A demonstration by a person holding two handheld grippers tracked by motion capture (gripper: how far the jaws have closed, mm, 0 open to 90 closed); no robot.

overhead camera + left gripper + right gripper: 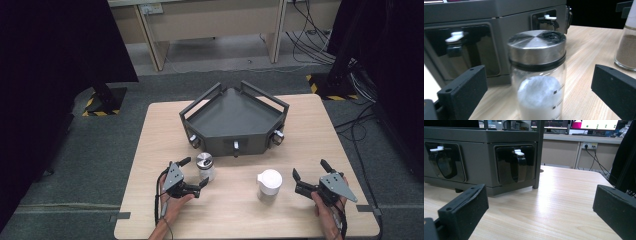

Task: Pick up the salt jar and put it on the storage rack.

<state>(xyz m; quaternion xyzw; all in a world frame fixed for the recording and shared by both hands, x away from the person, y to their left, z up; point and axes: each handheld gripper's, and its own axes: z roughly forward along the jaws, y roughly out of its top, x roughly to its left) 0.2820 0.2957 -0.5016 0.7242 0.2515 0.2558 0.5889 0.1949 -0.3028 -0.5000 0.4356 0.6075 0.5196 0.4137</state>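
Both left fingers (464, 87) stand wide apart, one on each side of the salt jar (537, 75), which stands on the table (235, 210) before the rack (235, 117), apparently lined up to grip. Right gripper (311, 176) gapes empty beside the white-lidded jar (269, 184).

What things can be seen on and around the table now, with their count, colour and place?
Jar with metal lid: 1, clear glass with white powder, table front left, between the open jaws of the left tongs.
Jar with white lid: 1, glass with brownish powder, table front middle-right.
Tray rack: 1, dark grey, table middle to back, with white-tipped latches on its front faces.
Table: 1, light wood.
Desk: 1, beige, behind the table.
Cables: several, black, floor at back right.
Left tongs: 1, black, open around the metal-lid jar.
Right tongs: 1, black, open, right of the white-lid jar.
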